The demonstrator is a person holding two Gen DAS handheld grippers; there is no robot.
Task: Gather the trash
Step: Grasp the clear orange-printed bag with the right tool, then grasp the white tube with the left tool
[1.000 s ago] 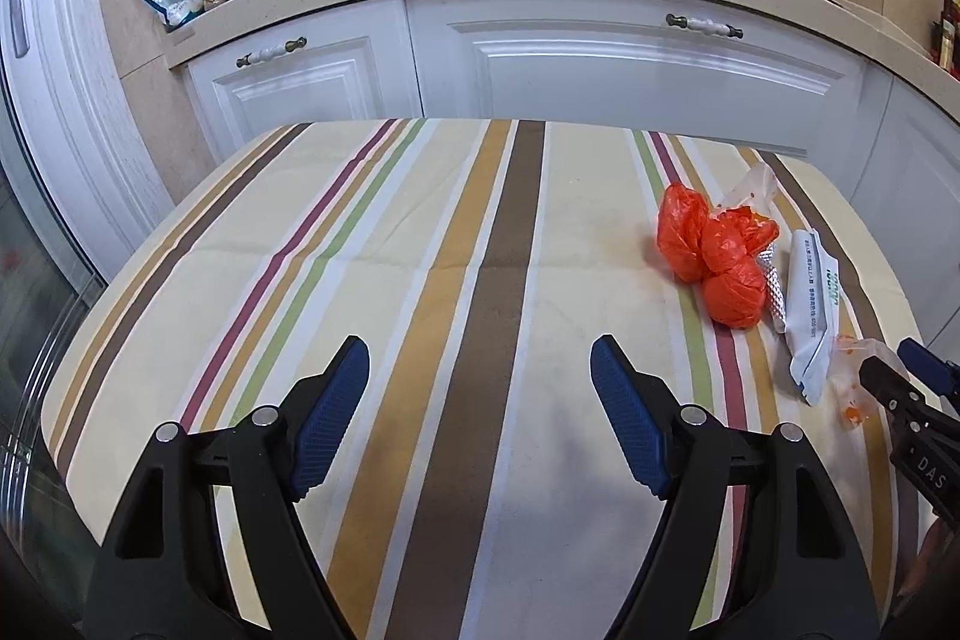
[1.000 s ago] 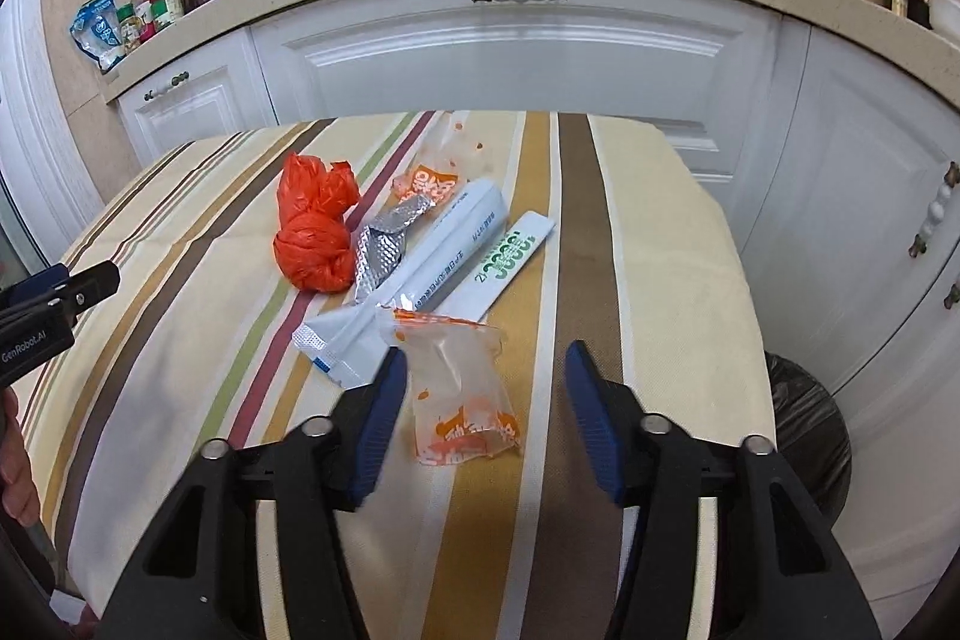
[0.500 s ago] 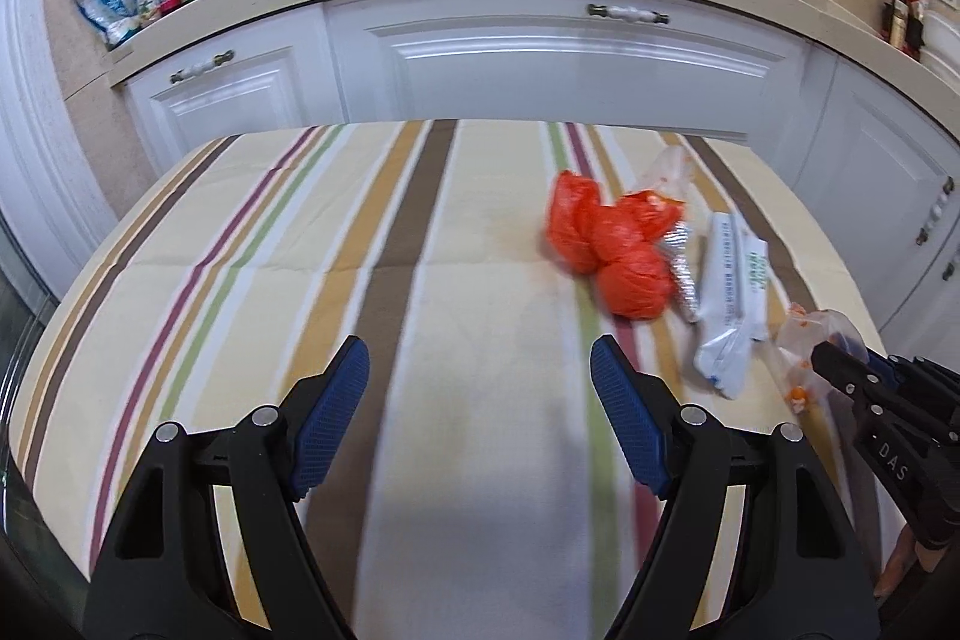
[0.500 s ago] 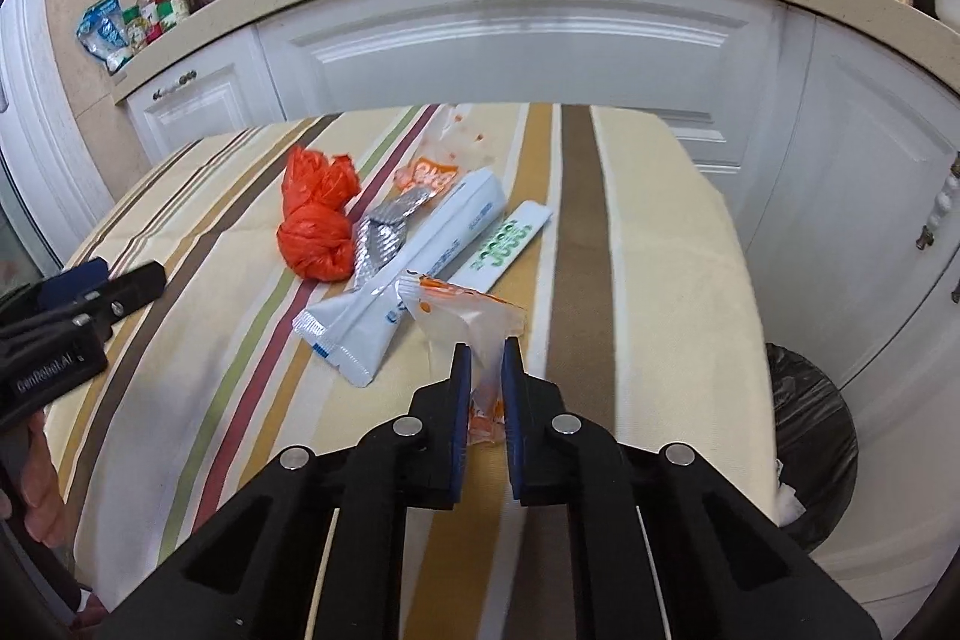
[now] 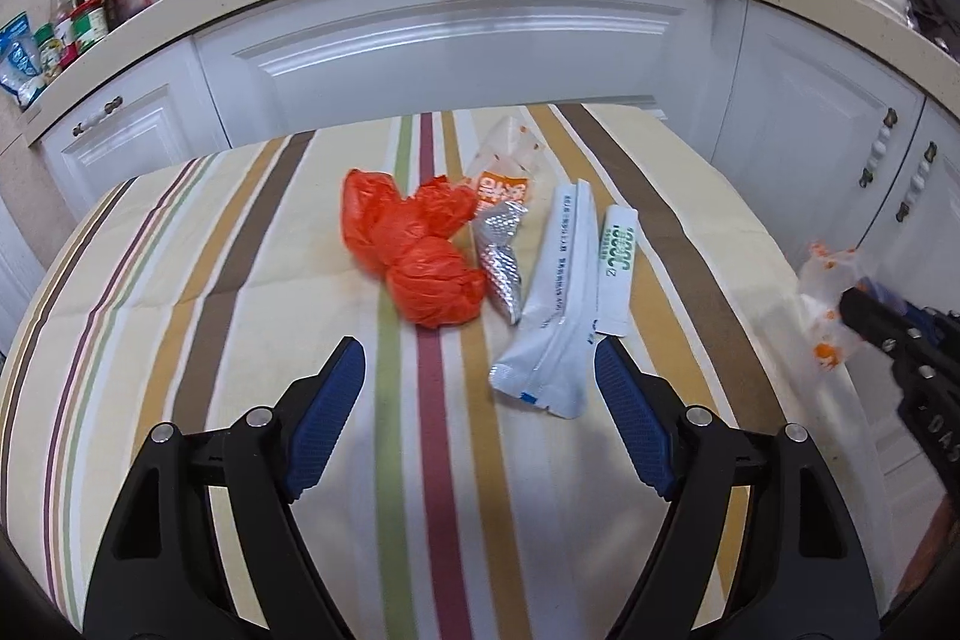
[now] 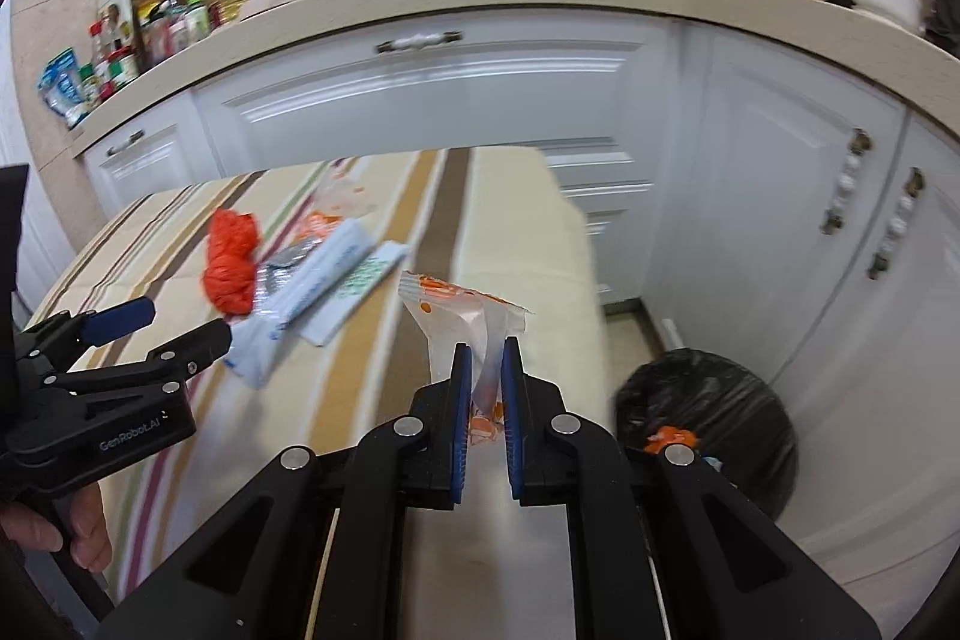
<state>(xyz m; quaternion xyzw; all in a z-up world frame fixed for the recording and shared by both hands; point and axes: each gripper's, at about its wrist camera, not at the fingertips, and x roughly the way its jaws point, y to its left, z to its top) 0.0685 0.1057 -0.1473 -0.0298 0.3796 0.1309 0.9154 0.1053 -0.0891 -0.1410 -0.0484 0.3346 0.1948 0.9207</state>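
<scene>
My right gripper (image 6: pixel 485 349) is shut on a clear plastic wrapper with orange print (image 6: pixel 465 313) and holds it in the air over the table's right edge; it also shows in the left wrist view (image 5: pixel 825 301). My left gripper (image 5: pixel 480 370) is open and empty, low over the striped tablecloth, just short of the trash pile. The pile holds a crumpled orange bag (image 5: pixel 414 250), a silver foil wrapper (image 5: pixel 501 244), a clear-and-orange wrapper (image 5: pixel 504 160), a white pouch (image 5: pixel 555 304) and a white-and-green sachet (image 5: pixel 618 262).
A bin lined with a black bag (image 6: pixel 708 412) stands on the floor right of the table (image 5: pixel 180 280), with trash inside. White cabinets (image 5: pixel 480 52) and a cluttered counter lie behind. The left gripper shows at the left in the right wrist view (image 6: pixel 162 328).
My right gripper closed on the clear orange-print wrapper, lifted it off the table and swung right toward the bin. My left gripper moved right, up to the trash pile, staying open.
</scene>
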